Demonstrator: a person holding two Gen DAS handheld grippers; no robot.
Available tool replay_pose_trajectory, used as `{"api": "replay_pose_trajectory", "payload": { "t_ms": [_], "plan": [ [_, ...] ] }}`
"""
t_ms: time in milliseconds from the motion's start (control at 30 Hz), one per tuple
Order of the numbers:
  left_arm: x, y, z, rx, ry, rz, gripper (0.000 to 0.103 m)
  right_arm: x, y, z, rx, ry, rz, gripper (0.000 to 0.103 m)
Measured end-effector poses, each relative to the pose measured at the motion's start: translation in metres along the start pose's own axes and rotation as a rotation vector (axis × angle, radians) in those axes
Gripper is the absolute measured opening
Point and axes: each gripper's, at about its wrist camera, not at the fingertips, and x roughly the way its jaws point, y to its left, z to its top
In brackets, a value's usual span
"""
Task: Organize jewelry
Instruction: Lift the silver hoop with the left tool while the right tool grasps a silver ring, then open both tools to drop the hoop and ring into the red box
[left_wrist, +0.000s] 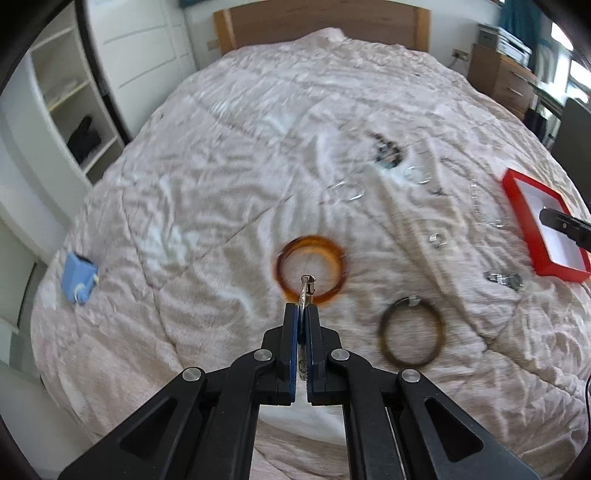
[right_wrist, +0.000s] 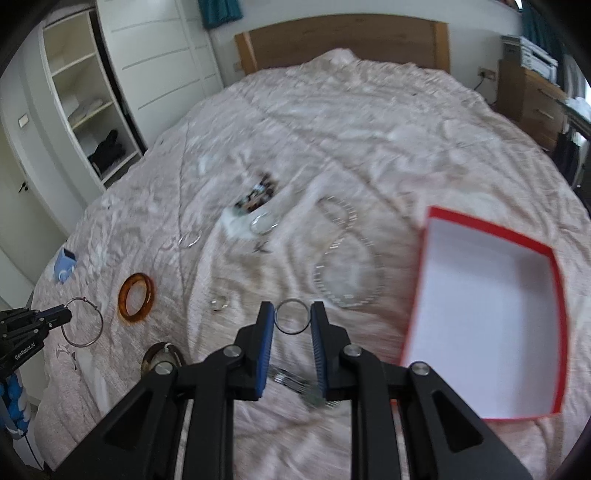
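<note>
Above rumpled quilt (right_wrist: 332, 129), both jaws clamped on thin round metal hoops (right_wrist: 291, 321).

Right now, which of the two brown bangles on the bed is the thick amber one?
The amber bangle, lying just beyond the left gripper's tips. It is thick, orange and translucent; the dark bangle, nearer the red box, is thin and olive-brown.
</note>
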Motion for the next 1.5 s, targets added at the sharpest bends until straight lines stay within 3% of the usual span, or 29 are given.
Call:
{"api": "replay_pose_trajectory", "payload": {
  "t_ms": [300,600,800,867,933,1067,1267,1500],
  "plan": [
    [-0.022,-0.102,0.043,0.175,-0.064,-0.123,0.004,-0.056,-0.08,-0.011,0.088,-0.058,-0.104,0.019],
    [-0.021,-0.254,0.095,0.316,-0.104,-0.383,0.004,-0.063,-0.151,-0.024,0.165,-0.035,-0.175,0.019],
    [0.013,-0.316,0.114,0.296,-0.055,-0.535,0.004,-0.055,-0.183,-0.035,0.194,-0.002,-0.195,0.019],
    [0.042,-0.328,0.112,0.276,0.003,-0.531,0.004,-0.05,-0.191,-0.039,0.202,0.011,-0.198,0.019],
    [0.071,-0.333,0.105,0.28,0.053,-0.481,0.004,-0.044,-0.198,-0.043,0.207,0.03,-0.2,0.019],
    [0.104,-0.328,0.096,0.256,0.112,-0.43,0.004,-0.03,-0.202,-0.049,0.202,0.059,-0.188,0.019],
    [0.124,-0.326,0.088,0.251,0.151,-0.422,0.004,-0.006,-0.204,-0.056,0.196,0.108,-0.168,0.019],
    [0.127,-0.331,0.078,0.254,0.168,-0.371,0.006,0.004,-0.206,-0.059,0.179,0.129,-0.208,0.02]
  ]
}}
